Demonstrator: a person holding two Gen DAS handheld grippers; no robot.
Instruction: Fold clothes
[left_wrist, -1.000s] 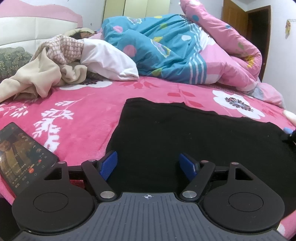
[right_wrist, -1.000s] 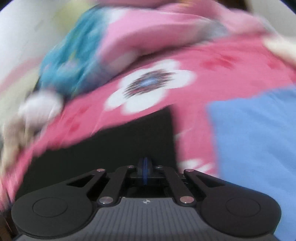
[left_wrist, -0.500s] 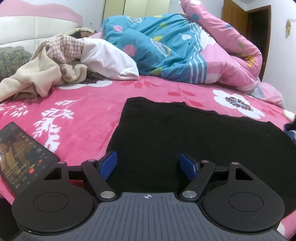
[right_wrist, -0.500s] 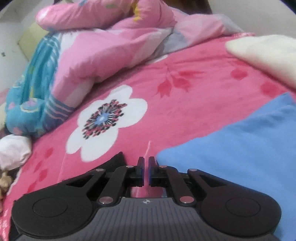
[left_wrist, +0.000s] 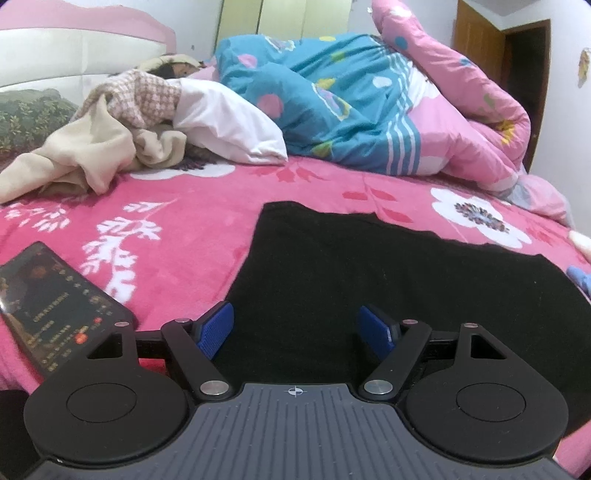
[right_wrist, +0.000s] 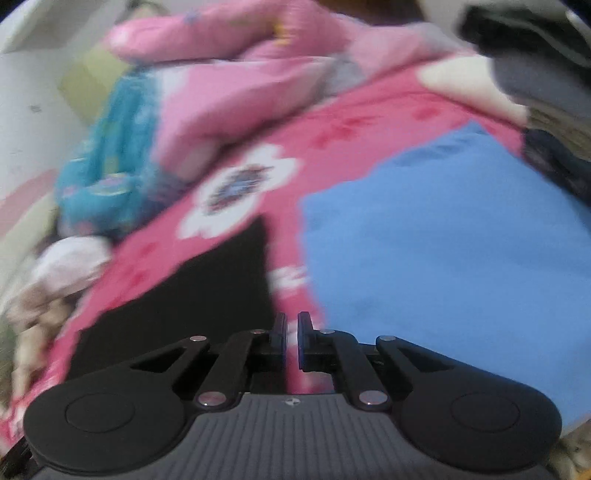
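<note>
A black garment (left_wrist: 388, 280) lies flat on the pink flowered bedspread (left_wrist: 177, 221). My left gripper (left_wrist: 295, 328) is open and empty, hovering at the garment's near edge. In the blurred right wrist view the black garment (right_wrist: 207, 291) is at the lower left and a blue garment (right_wrist: 436, 240) lies flat to the right. My right gripper (right_wrist: 291, 328) hangs above the strip of bedspread between them, its jaws nearly closed with a thin gap and nothing between them.
A phone (left_wrist: 51, 306) with a lit screen lies at the left near the bed edge. A beige and checked clothes heap (left_wrist: 96, 147), a white pillow (left_wrist: 229, 125) and a bunched blue and pink quilt (left_wrist: 369, 107) fill the bed's far side. Dark clothes (right_wrist: 535, 62) sit far right.
The left gripper has stayed still and open. The right gripper's view has swung, bringing the black garment back in at the left; its jaws have parted a little.
</note>
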